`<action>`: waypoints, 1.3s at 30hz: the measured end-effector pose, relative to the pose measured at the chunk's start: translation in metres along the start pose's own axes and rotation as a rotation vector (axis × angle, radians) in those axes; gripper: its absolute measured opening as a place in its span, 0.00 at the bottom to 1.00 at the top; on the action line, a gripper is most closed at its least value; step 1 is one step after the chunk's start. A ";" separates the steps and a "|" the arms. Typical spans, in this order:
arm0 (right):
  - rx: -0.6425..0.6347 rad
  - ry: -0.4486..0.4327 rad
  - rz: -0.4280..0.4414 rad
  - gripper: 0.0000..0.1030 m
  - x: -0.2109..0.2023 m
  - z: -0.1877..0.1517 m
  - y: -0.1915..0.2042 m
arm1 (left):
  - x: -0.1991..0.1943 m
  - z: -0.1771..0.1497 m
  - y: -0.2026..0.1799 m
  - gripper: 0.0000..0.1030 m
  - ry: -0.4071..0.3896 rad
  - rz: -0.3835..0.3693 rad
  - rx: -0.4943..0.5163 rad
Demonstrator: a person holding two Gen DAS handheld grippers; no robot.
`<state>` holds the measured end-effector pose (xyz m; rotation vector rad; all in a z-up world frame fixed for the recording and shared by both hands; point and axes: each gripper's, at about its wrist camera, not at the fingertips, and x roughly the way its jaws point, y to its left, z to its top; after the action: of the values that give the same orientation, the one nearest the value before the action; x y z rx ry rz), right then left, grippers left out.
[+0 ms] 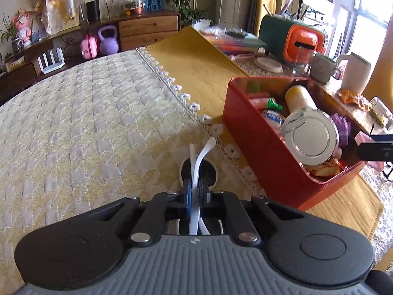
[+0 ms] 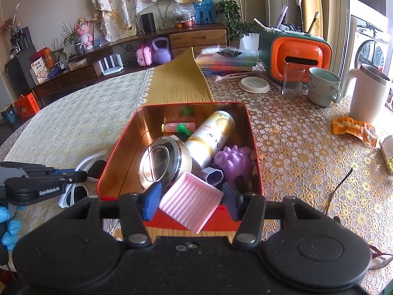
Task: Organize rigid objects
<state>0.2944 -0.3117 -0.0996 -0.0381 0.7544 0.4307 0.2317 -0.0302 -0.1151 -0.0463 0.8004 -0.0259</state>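
My left gripper [image 1: 195, 191] is clamped tight on the white arms of a pair of sunglasses [image 1: 196, 169]; the blue pads press the folded arms from both sides, and the dark lenses rest on the pale quilted cloth [image 1: 86, 123] just beyond the fingertips; in the right wrist view the same gripper [image 2: 73, 175] comes in from the left edge, with the white frame [image 2: 73, 194] lying just left of the red tin [image 2: 110, 169]; a blue-gloved hand [image 2: 9, 228] shows at the lower left.

My right gripper [image 2: 191, 199] stands about half spread and holds a pink ribbed square tray [image 2: 190, 201] between its pads, tilted, at the near rim of the red tin; whether the tray touches the rim I cannot tell.

The red tin sits on a yellow runner [image 2: 176, 81], its open top towards me; inside lie a gold-and-white can [image 2: 211, 135] on its side, a shiny round metal lid [image 2: 157, 164] at its near end, a purple toy [image 2: 233, 159] at the right wall, a small hexagonal cup [image 2: 213, 177] near the tray, and a pink tube with a green piece [image 2: 181, 127] at the far end.

Far right on the lace cloth stand a glass [image 2: 293, 78], a pale green mug [image 2: 321, 86], a white jug [image 2: 368, 93] and an orange-fronted box [image 2: 299, 54]; an orange snack packet [image 2: 353, 127] lies near the jug.
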 end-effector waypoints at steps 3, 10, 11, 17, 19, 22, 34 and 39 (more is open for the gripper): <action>-0.004 -0.004 -0.005 0.52 -0.001 0.001 -0.001 | -0.014 0.008 -0.001 0.05 -0.029 -0.029 -0.014; -0.008 -0.019 -0.016 0.52 -0.002 0.007 -0.003 | -0.042 0.041 -0.013 0.05 -0.103 -0.120 -0.034; -0.006 -0.019 -0.017 0.52 -0.002 0.007 -0.004 | -0.043 0.046 -0.016 0.05 -0.114 -0.122 -0.027; -0.002 -0.026 -0.019 0.52 -0.003 0.008 -0.007 | -0.047 0.076 -0.023 0.05 -0.145 -0.164 -0.048; 0.000 -0.027 -0.018 0.52 -0.003 0.009 -0.007 | -0.051 0.086 -0.026 0.05 -0.164 -0.185 -0.051; -0.005 -0.028 -0.017 0.52 -0.003 0.010 -0.006 | -0.056 0.105 -0.036 0.05 -0.202 -0.209 -0.042; -0.018 -0.008 -0.031 0.52 0.006 0.012 -0.011 | -0.010 0.123 -0.086 0.05 -0.198 -0.278 0.025; -0.026 0.015 -0.026 0.53 0.015 0.009 -0.011 | 0.008 0.114 -0.077 0.05 -0.139 -0.267 -0.003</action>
<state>0.3138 -0.3147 -0.1043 -0.0749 0.7620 0.4160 0.3182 -0.1034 -0.0379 -0.1560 0.6512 -0.2712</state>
